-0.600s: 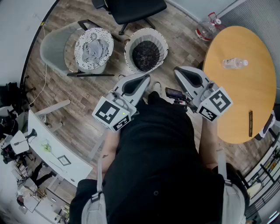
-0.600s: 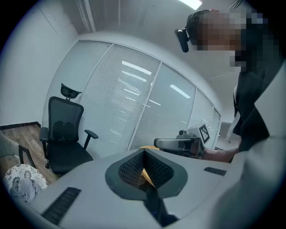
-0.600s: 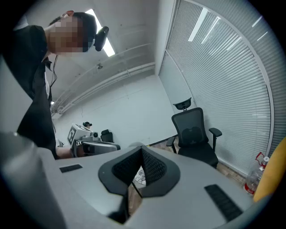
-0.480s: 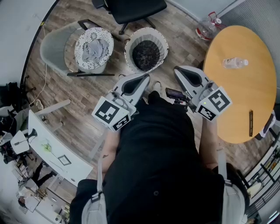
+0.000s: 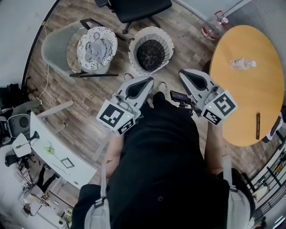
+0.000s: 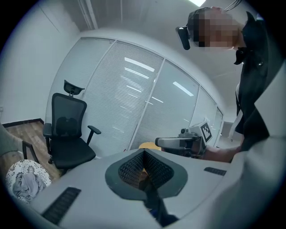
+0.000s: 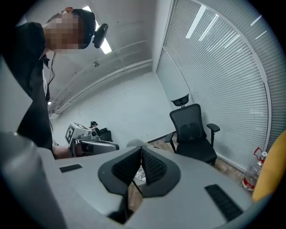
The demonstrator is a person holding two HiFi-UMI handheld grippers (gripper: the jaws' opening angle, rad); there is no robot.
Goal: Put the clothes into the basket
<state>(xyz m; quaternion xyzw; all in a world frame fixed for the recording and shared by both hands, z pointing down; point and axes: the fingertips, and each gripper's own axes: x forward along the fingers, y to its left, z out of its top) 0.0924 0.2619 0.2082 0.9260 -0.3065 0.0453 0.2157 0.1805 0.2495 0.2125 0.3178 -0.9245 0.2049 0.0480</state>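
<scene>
Two round baskets stand on the wooden floor ahead of me. The left basket (image 5: 87, 64) has a white spotted rim, holds grey clothes (image 5: 98, 48) and rests on a grey low chair (image 5: 56, 47). The right basket (image 5: 170, 47) holds dark clothes (image 5: 150, 48). My left gripper (image 5: 149, 79) is held in the air short of the baskets, shut with nothing in it (image 6: 144, 152). My right gripper (image 5: 181, 71) hangs beside it, also shut and empty (image 7: 141, 147). The spotted basket (image 6: 10, 172) with its grey clothes (image 6: 24, 185) shows at the lower left of the left gripper view.
A black office chair (image 5: 134, 9) stands behind the baskets. A round wooden table (image 5: 250, 98) at the right carries a water bottle (image 5: 242, 64) and a dark stick (image 5: 258, 125). A large water jug (image 5: 213, 27) stands on the floor. A white desk (image 5: 58, 152) is at the left.
The head view has shifted a little, so the baskets sit slightly further right. Both grippers keep their places and stay shut.
</scene>
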